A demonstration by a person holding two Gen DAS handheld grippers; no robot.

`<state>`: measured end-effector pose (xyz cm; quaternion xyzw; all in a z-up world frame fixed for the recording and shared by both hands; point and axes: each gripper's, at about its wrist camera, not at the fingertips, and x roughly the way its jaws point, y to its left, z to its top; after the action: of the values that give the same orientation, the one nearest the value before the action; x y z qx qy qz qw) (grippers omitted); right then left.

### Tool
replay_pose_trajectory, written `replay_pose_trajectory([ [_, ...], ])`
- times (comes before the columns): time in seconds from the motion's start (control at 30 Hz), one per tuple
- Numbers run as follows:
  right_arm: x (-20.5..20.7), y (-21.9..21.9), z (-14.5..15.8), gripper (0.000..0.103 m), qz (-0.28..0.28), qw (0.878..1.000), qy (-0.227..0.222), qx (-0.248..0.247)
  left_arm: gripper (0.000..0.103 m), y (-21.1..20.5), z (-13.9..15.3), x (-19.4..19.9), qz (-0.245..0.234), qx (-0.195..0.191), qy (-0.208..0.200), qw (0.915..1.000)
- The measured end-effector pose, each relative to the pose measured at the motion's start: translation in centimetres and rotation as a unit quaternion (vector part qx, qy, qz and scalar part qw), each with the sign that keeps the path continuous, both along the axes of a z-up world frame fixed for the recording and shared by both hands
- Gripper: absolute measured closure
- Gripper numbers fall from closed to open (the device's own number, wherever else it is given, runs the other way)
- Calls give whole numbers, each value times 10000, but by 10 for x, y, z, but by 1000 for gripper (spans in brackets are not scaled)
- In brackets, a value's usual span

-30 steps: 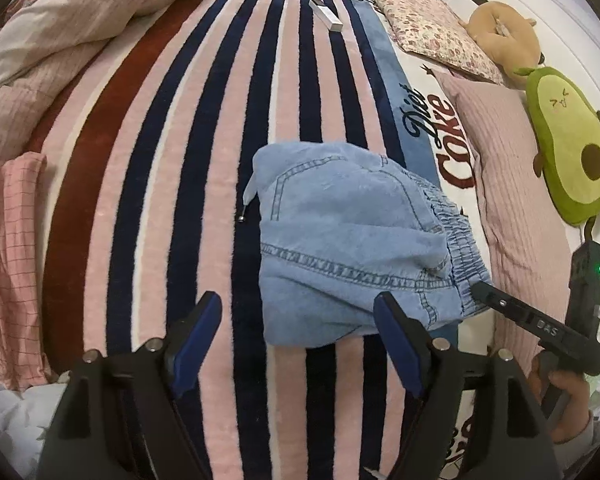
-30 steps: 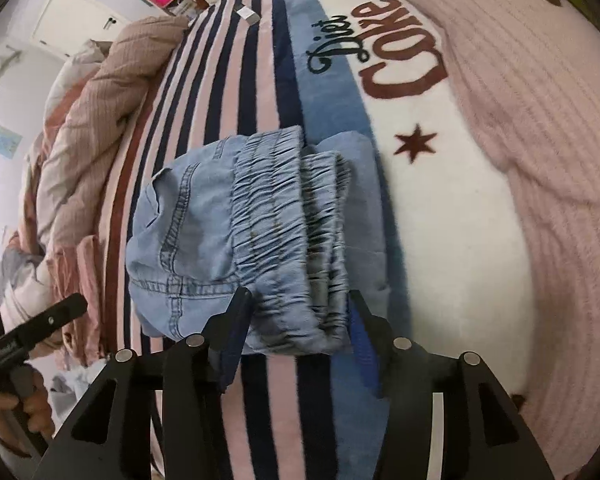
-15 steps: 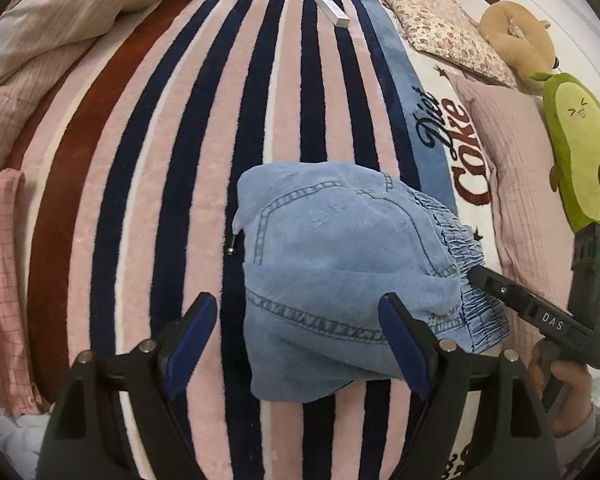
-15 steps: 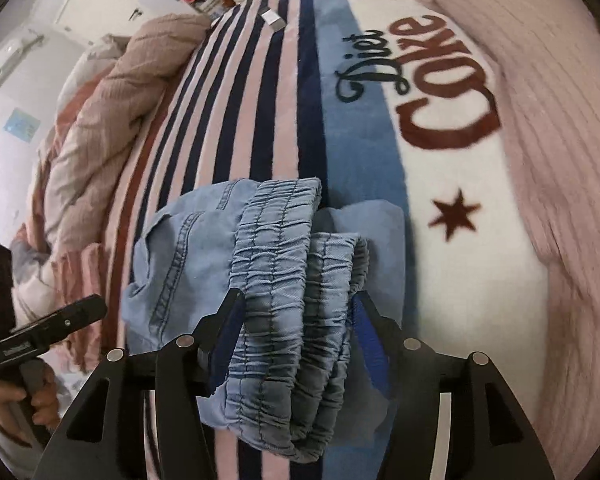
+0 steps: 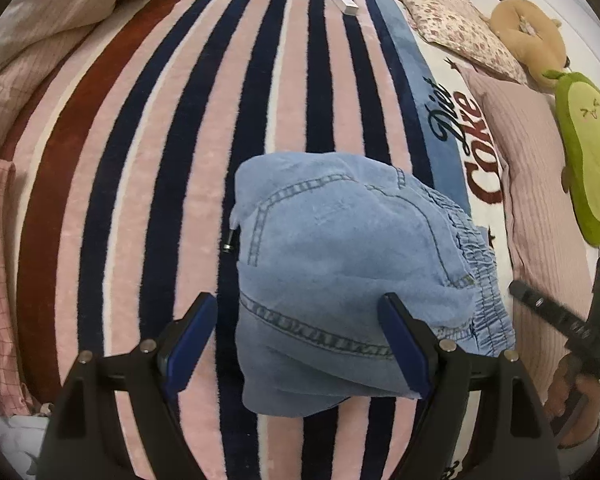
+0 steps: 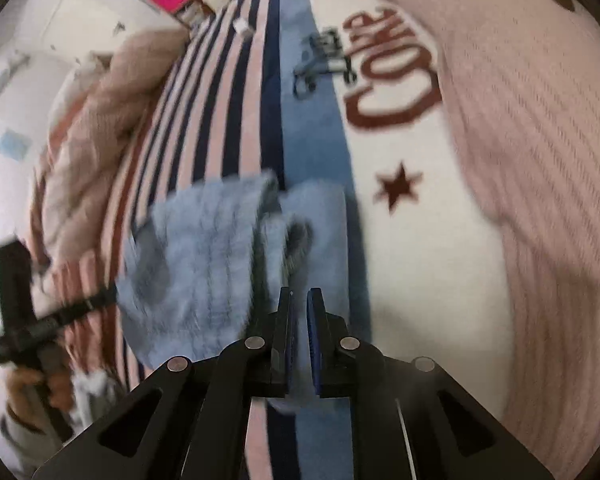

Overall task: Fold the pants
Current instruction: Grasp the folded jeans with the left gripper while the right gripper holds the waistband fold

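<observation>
While the pants (image 5: 340, 280) lie as a thick folded bundle on the striped blanket (image 5: 148, 168) of the bed, low and centre in the left wrist view, the fold looks nearly complete. The elastic waistband (image 5: 476, 264) is seen along the bundle's right edge; a drawstring tip (image 5: 229, 245) pokes out at its left.

Left gripper (image 5: 300, 340): jaws stand wide, straddling the near edge of the bundle; the cloth lies between and under them, but the pads are not seen pressing on it. Nothing is held.

Right gripper (image 6: 299, 320): jaws are closing and stand narrow, almost together. The right wrist view is blurred; pale denim shows behind and below the fingertips, yet whether any fold is pinched cannot be told. The gap itself looks empty.

Judged step: tidying or pressing the finished fold. To do it well:
- the bundle should be squared with both sides evened, waistband layers kept stacked;
- the loose drawstring would be better tucked under;
- if the near edge is to be taken by the left gripper, all layers should be caught together, so that no single layer peels off;
- the right gripper is best used as a flat press on the waistband side, without dragging the soft pile of the blanket.

Noted at the frame edges: an avocado plush (image 5: 584, 152) upper right, a pink quilt (image 5: 28, 40) upper left.
</observation>
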<state>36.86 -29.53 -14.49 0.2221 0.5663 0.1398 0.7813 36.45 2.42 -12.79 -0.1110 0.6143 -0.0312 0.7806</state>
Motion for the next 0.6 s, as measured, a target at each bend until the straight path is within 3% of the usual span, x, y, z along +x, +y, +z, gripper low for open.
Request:
replay_pose_trajectory([
  [0.03, 6, 1, 4, 83, 9, 9999, -111, 111, 23, 1, 0, 0, 3, 6, 7, 10000],
  [0.1, 16, 8, 6, 74, 180, 9991, -154, 355, 23, 1, 1, 1, -5, 21, 4, 10000],
  [0.23, 25, 41, -10, 72, 929, 9935, 292, 594, 23, 0, 3, 0, -20, 26, 9, 10000],
  [0.3, 19, 49, -11, 73, 1148, 9908, 260, 670, 23, 0, 3, 0, -33, 20, 15, 10000],
  [0.33, 16, 52, -10, 81, 1304, 9881, 222, 787, 23, 0, 2, 0, -49, 25, 18, 10000],
  [0.43, 10, 59, -13, 82, 1524, 9804, 370, 1195, 23, 1, 0, 0, -50, 51, 22, 10000],
  [0.5, 13, 63, -18, 82, 1469, 9841, 391, 920, 23, 2, 0, 0, -14, 62, 27, 10000],
  [0.6, 13, 69, -19, 93, 1400, 9857, 284, 890, 23, 2, 1, -3, -6, 38, 46, 10000],
])
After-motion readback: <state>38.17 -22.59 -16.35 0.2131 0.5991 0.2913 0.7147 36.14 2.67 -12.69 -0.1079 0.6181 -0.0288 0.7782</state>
